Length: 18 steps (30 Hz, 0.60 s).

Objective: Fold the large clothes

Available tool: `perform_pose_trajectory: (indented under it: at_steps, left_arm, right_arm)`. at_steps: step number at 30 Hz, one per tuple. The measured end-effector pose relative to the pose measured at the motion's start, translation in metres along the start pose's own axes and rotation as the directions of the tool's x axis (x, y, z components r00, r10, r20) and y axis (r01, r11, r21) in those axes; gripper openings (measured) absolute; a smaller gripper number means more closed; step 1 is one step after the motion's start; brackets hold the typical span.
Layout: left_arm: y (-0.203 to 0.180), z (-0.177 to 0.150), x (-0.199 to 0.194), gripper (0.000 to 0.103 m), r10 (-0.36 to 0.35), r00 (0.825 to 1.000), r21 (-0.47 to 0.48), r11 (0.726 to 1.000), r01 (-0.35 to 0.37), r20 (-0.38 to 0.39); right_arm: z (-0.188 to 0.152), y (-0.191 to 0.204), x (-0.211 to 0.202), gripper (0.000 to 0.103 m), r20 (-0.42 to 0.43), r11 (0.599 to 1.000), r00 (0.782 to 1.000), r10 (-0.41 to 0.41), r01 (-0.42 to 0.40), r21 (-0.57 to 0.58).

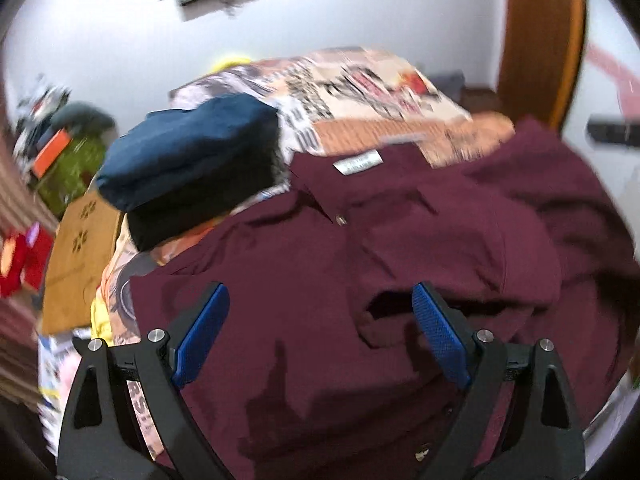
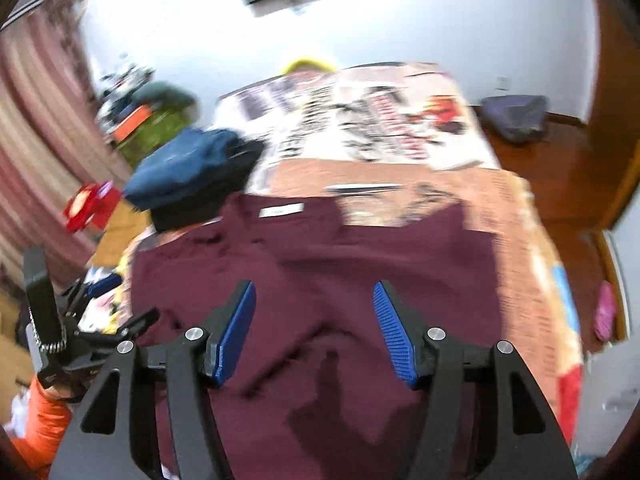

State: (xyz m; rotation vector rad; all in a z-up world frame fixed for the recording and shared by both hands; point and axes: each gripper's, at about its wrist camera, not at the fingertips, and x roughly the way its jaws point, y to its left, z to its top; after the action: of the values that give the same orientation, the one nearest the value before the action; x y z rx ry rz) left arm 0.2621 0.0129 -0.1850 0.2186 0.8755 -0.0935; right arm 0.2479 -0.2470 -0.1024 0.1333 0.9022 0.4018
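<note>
One maroon shirt (image 1: 360,280) covers the bed's (image 2: 520,220) near edge; one folded pile (image 1: 192,160), seemingly, sits left. Left gripper (image 1: 320,300) and right gripper (image 2: 314,296) gape empty.

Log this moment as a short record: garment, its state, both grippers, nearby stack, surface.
garment: maroon shirt, white neck label showing
state: spread out, rumpled, not yet folded
left hand-held gripper: open, above the shirt, holding nothing
right hand-held gripper: open, above the shirt, holding nothing
nearby stack: folded navy clothes beside the collar
surface: bed with printed cover
image quality: motion-blurred
</note>
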Motion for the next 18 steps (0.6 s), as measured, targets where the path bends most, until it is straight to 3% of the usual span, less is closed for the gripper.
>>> perform_pose_trajectory:
  at_steps: [4,9,12,15,18]
  left_arm:
    - [-0.015,-0.011,0.018,0.093,0.022,0.999,0.074,0.997,-0.018,-0.044]
    - [-0.023,-0.005,0.041,0.093,0.026,0.994,0.056,0.998,-0.020,-0.105]
    - [-0.036,0.010,0.044,0.093,0.015,0.995,0.073,0.997,-0.008,-0.097]
    - [-0.047,0.023,0.045,0.093,-0.010,0.997,0.080,0.997,0.017,-0.081]
    - [-0.055,0.035,0.048,0.093,-0.030,0.998,0.085,0.996,0.035,-0.059]
  right_arm:
    - [-0.013,-0.032,-0.006,0.058,0.007,0.994,0.995,-0.096,0.095,0.056]
    - [-0.034,-0.059,0.006,0.058,-0.038,0.985,0.992,-0.118,0.121,0.122]
    - [-0.044,-0.069,0.014,0.058,-0.063,0.979,0.988,-0.138,0.145,0.142]
    - [-0.053,-0.075,0.016,0.068,-0.070,0.977,0.987,-0.144,0.153,0.146]
    - [-0.058,-0.079,0.018,0.070,-0.068,0.977,0.986,-0.149,0.158,0.146]
